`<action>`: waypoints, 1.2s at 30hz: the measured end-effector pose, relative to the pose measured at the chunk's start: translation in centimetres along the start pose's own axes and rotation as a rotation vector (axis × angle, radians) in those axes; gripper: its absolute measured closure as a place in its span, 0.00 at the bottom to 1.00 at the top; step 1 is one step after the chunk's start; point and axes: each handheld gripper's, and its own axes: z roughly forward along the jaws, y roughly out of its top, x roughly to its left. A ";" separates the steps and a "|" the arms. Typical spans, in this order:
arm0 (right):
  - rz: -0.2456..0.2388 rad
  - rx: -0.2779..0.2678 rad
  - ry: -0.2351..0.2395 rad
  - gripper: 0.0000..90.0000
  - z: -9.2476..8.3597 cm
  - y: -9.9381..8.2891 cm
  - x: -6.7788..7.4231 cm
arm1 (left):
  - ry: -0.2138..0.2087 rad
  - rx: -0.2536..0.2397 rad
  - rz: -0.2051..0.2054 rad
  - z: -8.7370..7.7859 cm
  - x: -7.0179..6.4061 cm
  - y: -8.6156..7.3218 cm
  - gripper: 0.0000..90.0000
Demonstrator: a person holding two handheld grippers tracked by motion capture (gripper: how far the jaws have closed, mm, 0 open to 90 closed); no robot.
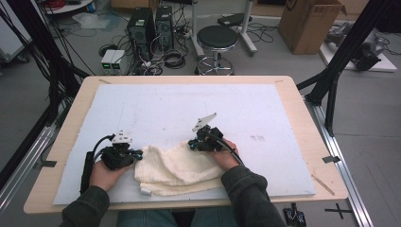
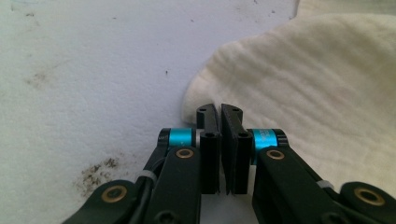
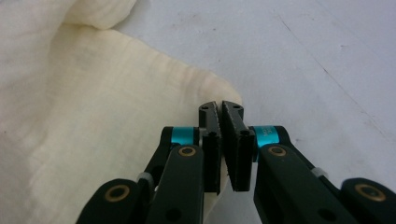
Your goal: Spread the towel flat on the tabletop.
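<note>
1. A cream-white, crumpled cotton cloth (image 1: 177, 169) lies near the front edge of the light wooden bench (image 1: 302, 101), resting on the pale blue-white foam mat (image 1: 189, 101) that covers most of the bench top.
2. The cloth sits between the person's two hands, bunched in soft folds, with a small white tag at its front left corner.
3. The left gripper (image 1: 138, 153) lies low at the cloth's left edge. In the left gripper view its two black jaws stand pressed together, with only a hairline between them. Their tips meet the rounded corner of the cloth (image 2: 299, 74), but whether any fabric is caught between them I cannot tell.
4. The right gripper (image 1: 191, 143) sits at the cloth's far right corner. In the right gripper view its jaws are likewise closed tight, right at the edge of the cloth (image 3: 93, 126). A little fabric shows below the jaws, yet a pinch on it cannot be made out for certain.
5. The mat (image 2: 84, 84) shows brownish stains near the left gripper.
6. Beyond the bench, a black round stool (image 1: 217, 38) stands on the grey floor.
</note>
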 end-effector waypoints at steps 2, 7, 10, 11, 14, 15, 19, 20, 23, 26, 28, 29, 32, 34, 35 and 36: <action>0.004 0.011 -0.006 0.96 -0.4 -0.1 -0.1 | -0.010 -0.007 -0.002 0.1 0.1 0.1 0.96; 0.022 -0.024 -0.050 0.97 -3.5 -0.7 -0.5 | -0.016 -0.041 0.000 0.2 0.1 1.0 0.97; 0.057 -0.041 -0.094 0.97 -5.4 -1.5 -1.3 | -0.014 -0.080 -0.014 0.1 0.4 2.2 0.97; 0.066 -0.048 -0.111 0.97 -6.0 -1.8 -1.7 | -0.011 -0.084 -0.009 0.2 0.6 2.7 0.97; 0.102 -0.064 -0.164 0.97 -7.6 -2.5 -3.0 | -0.009 -0.121 -0.036 0.5 1.3 4.5 0.97; 0.114 -0.072 -0.184 0.97 -8.1 -2.6 -3.5 | -0.003 -0.133 -0.047 0.7 1.5 5.1 0.97; 0.165 -0.091 -0.264 0.97 -9.2 -2.7 -5.6 | 0.041 -0.172 -0.064 2.0 2.8 7.6 0.97; 0.187 -0.095 -0.283 0.97 -9.3 -2.8 -6.2 | 0.054 -0.177 -0.064 2.6 3.3 8.2 0.97; 0.247 -0.116 -0.347 0.78 -9.1 -2.9 -8.2 | 0.130 -0.184 -0.094 4.0 4.5 9.1 0.81; 0.298 -0.117 -0.321 0.74 -8.8 -3.5 -9.0 | 0.115 -0.178 -0.121 4.6 5.3 9.0 0.75; 0.283 -0.121 -0.301 0.74 -8.9 -3.8 -8.5 | 0.082 -0.172 -0.113 4.5 5.3 8.8 0.69; 0.272 -0.121 -0.297 0.73 -9.0 -4.0 -8.3 | 0.071 -0.173 -0.105 4.3 5.2 8.7 0.67; 0.273 -0.132 -0.242 0.70 -9.2 -4.6 -7.5 | 0.035 -0.212 -0.091 3.3 4.6 8.2 0.64; 0.244 -0.135 -0.219 0.68 -9.5 -5.0 -6.3 | 0.012 -0.222 -0.061 2.4 4.0 7.7 0.62; 0.235 -0.142 -0.208 0.67 -9.7 -5.2 -5.9 | 0.002 -0.228 -0.045 2.0 3.7 7.5 0.61; 0.232 -0.145 -0.192 0.67 -9.9 -5.4 -5.4 | -0.008 -0.234 -0.030 1.5 3.4 7.1 0.61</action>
